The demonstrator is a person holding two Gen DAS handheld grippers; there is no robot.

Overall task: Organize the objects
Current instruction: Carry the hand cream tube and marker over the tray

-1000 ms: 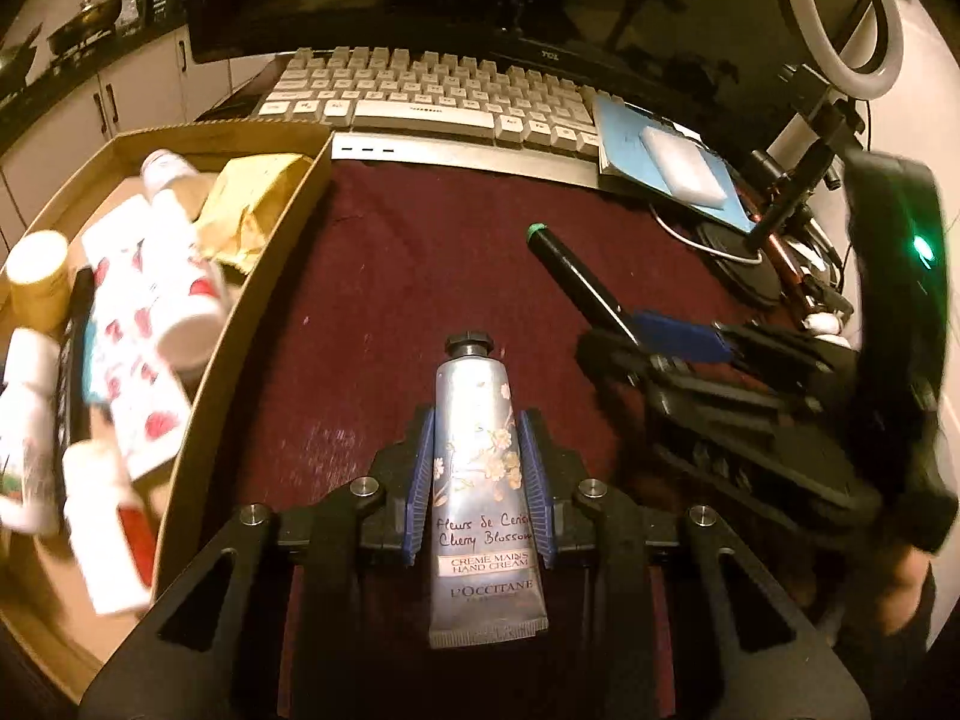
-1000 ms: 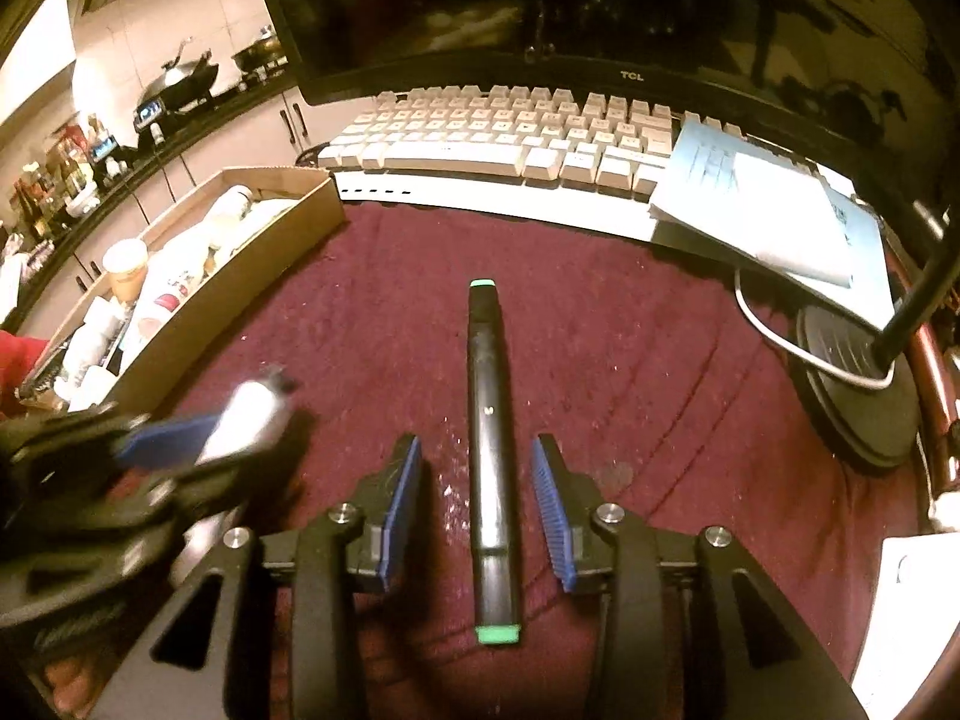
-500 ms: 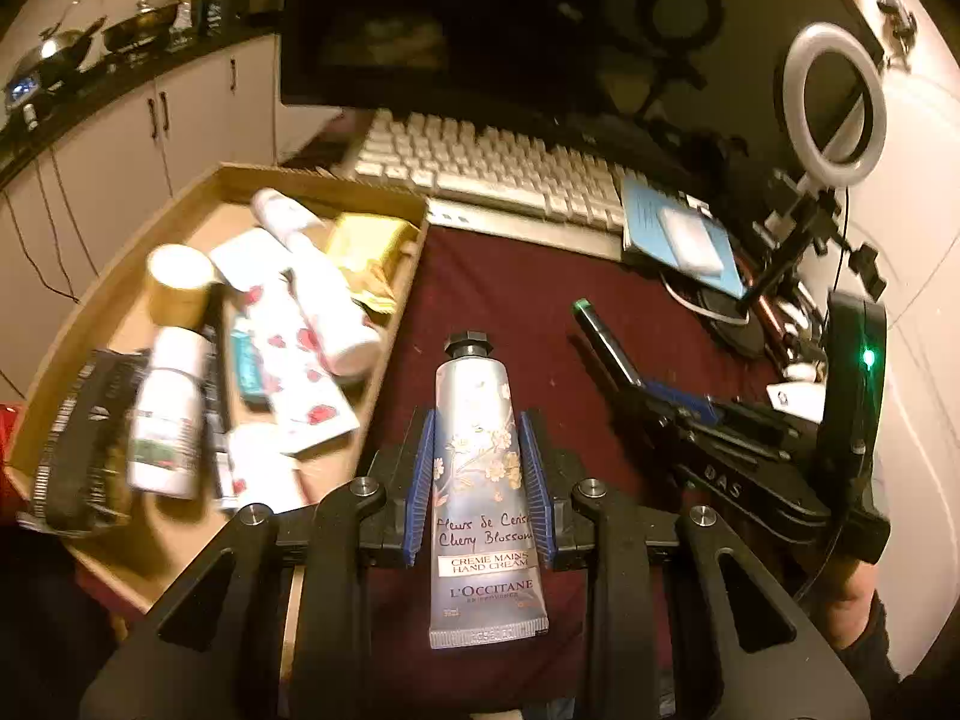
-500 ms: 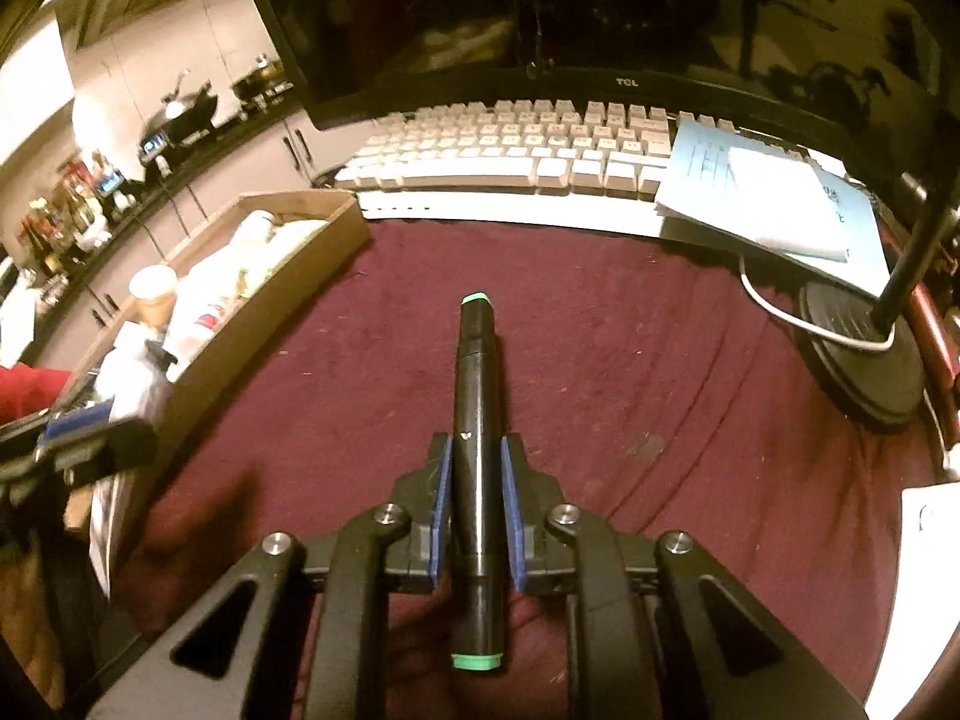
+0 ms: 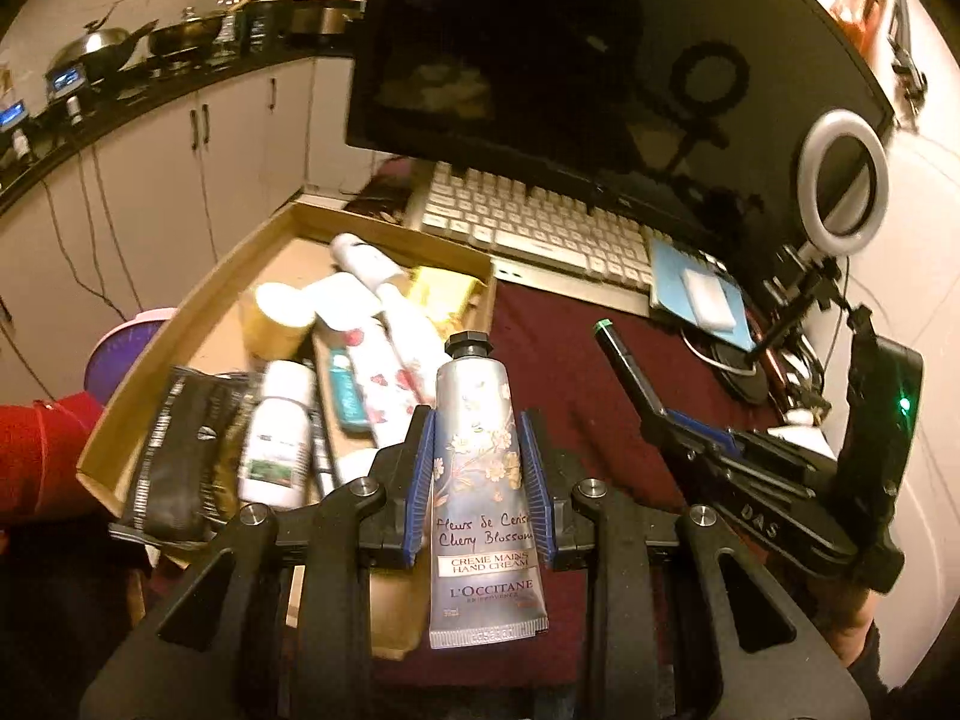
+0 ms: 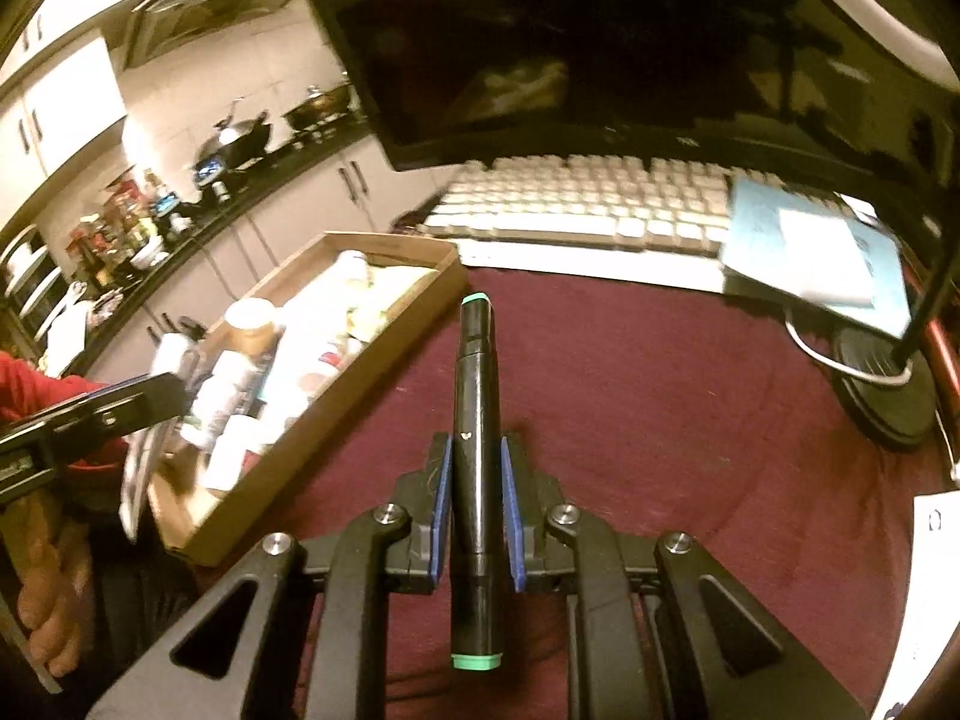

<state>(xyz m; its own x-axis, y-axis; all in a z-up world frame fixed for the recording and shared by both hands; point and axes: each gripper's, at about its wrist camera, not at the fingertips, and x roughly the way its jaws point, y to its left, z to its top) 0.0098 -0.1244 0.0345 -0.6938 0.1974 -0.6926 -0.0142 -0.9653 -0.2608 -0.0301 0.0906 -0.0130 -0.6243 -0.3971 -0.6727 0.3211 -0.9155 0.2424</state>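
A dark monitor (image 5: 600, 60) is seen at the back of the desk, and a white keyboard (image 5: 528, 222) lies just in front of it. The desk is covered by a dark red cloth (image 6: 660, 390). At the left edge of the cloth a shallow cardboard box (image 5: 198, 300) is placed; it is filled with bottles, tubes and a black pouch, lying mixed together. A ring light (image 5: 843, 180) is mounted on a stand at the right side, near a blue notebook (image 5: 690, 276).

A hand cream tube (image 5: 480, 480) is held by the left gripper (image 5: 480, 480), with the blue pads pressed on both sides of its body. The tube is lifted off the cloth, its black cap pointing away from the camera, and it is seen over the right wall of the box.

A black marker (image 6: 474, 450) with green ends is clamped between the jaws of the right gripper (image 6: 477, 504), which have just been closing on it and now stand narrow. The marker is raised above the red cloth, to the right of the box, and points toward the keyboard.
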